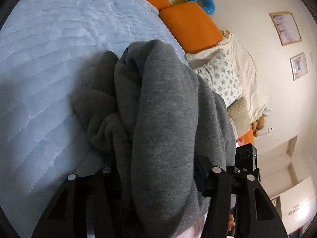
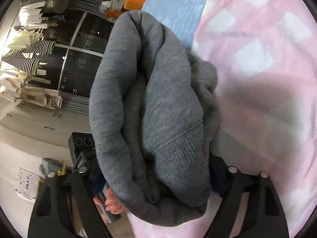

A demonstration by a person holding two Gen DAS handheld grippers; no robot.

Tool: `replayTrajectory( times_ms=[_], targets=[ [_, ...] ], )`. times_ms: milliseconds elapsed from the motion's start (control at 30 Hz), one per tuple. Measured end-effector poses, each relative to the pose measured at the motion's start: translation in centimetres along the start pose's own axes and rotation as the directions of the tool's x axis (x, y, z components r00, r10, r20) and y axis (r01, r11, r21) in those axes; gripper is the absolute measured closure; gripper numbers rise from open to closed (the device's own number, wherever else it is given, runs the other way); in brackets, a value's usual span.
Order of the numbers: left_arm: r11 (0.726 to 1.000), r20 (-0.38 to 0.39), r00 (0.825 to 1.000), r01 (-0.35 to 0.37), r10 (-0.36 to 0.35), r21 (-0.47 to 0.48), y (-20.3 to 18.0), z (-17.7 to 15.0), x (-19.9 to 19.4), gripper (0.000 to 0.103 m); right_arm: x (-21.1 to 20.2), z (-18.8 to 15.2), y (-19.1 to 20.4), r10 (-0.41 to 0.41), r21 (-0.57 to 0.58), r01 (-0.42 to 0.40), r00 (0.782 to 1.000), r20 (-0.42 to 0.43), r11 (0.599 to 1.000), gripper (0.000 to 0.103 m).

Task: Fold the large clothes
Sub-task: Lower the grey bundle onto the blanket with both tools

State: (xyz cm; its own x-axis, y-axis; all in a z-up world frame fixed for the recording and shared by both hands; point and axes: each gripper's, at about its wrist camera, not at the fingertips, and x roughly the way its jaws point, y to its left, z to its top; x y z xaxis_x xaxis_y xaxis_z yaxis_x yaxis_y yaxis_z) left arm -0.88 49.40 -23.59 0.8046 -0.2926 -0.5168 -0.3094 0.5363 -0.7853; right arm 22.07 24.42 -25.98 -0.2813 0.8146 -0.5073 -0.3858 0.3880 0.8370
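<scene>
A pale blue quilt [image 1: 59,49] covers the bed beside orange cushions [image 1: 190,25], framed pictures [image 1: 285,27] hang on the white wall, and dark windows [image 2: 79,59] stand behind hanging laundry [image 2: 25,59].

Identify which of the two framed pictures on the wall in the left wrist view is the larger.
The upper framed picture, nearer the orange cushions, looks larger; the lower framed picture beneath it is visibly smaller.

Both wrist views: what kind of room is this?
Most likely a bedroom at home. A bed with a light blue quilt and patterned pillow, framed pictures on the wall, and clothes hanging by a dark window.
</scene>
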Motion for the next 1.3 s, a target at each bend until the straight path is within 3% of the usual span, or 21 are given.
replayTrajectory(
  times_ms=[133, 233, 300, 333, 367, 400, 467, 500, 600, 667, 700, 800, 900, 1033, 1100, 1133, 1233, 1300],
  targets=[
    [0.994, -0.016, 0.998, -0.055, 0.056, 0.09, -1.5, -0.1, -1.7, 0.035, -1.4, -0.8, 0.9, -0.067, -0.053, 0.068, 0.998, 0.017, 0.996, 0.017],
    [0.978, 0.023, 0.994, -0.112, 0.11, 0.177, -3.6, 0.3, -4.8, 0.035, -6.0, -0.8, 4.2, -0.201, -0.19, 0.231, 0.966, 0.162, 0.954, 0.017],
    [0.958, 0.075, 0.992, -0.118, 0.102, 0.261, -6.6, 1.2, -6.6, 0.034, -8.5, -0.8, 6.5, -0.211, -0.246, 0.28, 0.939, 0.271, 0.928, 0.018],
    [0.946, 0.088, 0.992, -0.115, 0.092, 0.304, -8.3, 1.8, -7.0, 0.034, -9.2, -0.6, 8.1, -0.18, -0.283, 0.273, 0.931, 0.316, 0.919, 0.023],
    [0.936, 0.098, 0.992, -0.108, 0.079, 0.335, -9.8, 2.3, -7.0, 0.033, -9.4, -0.3, 9.2, -0.168, -0.305, 0.274, 0.928, 0.331, 0.912, 0.038],
    [0.93, 0.103, 0.992, -0.101, 0.069, 0.353, -10.9, 2.7, -6.9, 0.032, -9.0, 0.0, 10.3, -0.174, -0.319, 0.286, 0.925, 0.338, 0.903, 0.046],
    [0.919, 0.113, 0.992, -0.099, 0.061, 0.381, -13.6, 4.4, -5.1, 0.032, -7.2, 2.0, 11.4, -0.174, -0.297, 0.269, 0.935, 0.309, 0.916, 0.075],
    [0.918, 0.11, 0.992, -0.102, 0.064, 0.382, -13.9, 4.8, -4.7, 0.032, -6.0, 2.9, 11.5, -0.164, -0.286, 0.247, 0.944, 0.285, 0.926, 0.079],
    [0.93, 0.086, 0.99, -0.137, 0.115, 0.342, -13.9, 6.9, -0.9, 0.035, -2.8, 4.4, 11.1, -0.224, -0.27, 0.303, 0.932, 0.286, 0.914, 0.079],
    [0.938, 0.052, 0.981, -0.192, 0.185, 0.288, -12.3, 8.2, 1.8, 0.035, -0.9, 5.3, 9.7, -0.324, -0.242, 0.397, 0.9, 0.291, 0.885, 0.085],
    [0.943, 0.032, 0.976, -0.215, 0.214, 0.254, -11.1, 8.4, 2.7, 0.04, -0.1, 5.7, 9.1, -0.353, -0.223, 0.419, 0.892, 0.281, 0.88, 0.086],
    [0.97, 0.0, 0.983, -0.18, 0.183, 0.162, -7.0, 8.5, 4.4, 0.055, 1.9, 5.7, 5.0, -0.391, -0.199, 0.439, 0.888, 0.241, 0.876, 0.088],
    [0.979, 0.008, 0.987, -0.161, 0.161, 0.124, -5.9, 9.0, 5.2, 0.063, 2.4, 5.0, 4.4, -0.388, -0.245, 0.462, 0.873, 0.295, 0.853, 0.088],
    [0.949, 0.0, 0.97, -0.239, 0.245, 0.206, -7.8, 9.3, 5.4, 0.06, 1.7, 5.2, 6.7, -0.421, -0.292, 0.497, 0.86, 0.287, 0.817, 0.086],
    [0.94, 0.048, 0.972, -0.237, 0.232, 0.247, -9.5, 8.5, 3.2, 0.042, -0.2, 4.1, 8.7, -0.36, -0.324, 0.466, 0.87, 0.336, 0.823, 0.084],
    [0.93, 0.081, 0.973, -0.232, 0.218, 0.285, -11.0, 7.5, 1.6, 0.039, -1.6, 3.0, 9.6, -0.319, -0.343, 0.441, 0.878, 0.358, 0.829, 0.084],
    [0.915, 0.109, 0.978, -0.206, 0.179, 0.348, -13.2, 4.3, -1.8, 0.035, -4.4, -0.5, 11.4, -0.249, -0.394, 0.398, 0.892, 0.377, 0.829, 0.084],
    [0.901, 0.126, 0.976, -0.212, 0.177, 0.378, -14.0, 2.0, -2.8, 0.035, -4.9, -2.5, 11.5, -0.253, -0.413, 0.4, 0.895, 0.366, 0.818, 0.084]
  ],
)
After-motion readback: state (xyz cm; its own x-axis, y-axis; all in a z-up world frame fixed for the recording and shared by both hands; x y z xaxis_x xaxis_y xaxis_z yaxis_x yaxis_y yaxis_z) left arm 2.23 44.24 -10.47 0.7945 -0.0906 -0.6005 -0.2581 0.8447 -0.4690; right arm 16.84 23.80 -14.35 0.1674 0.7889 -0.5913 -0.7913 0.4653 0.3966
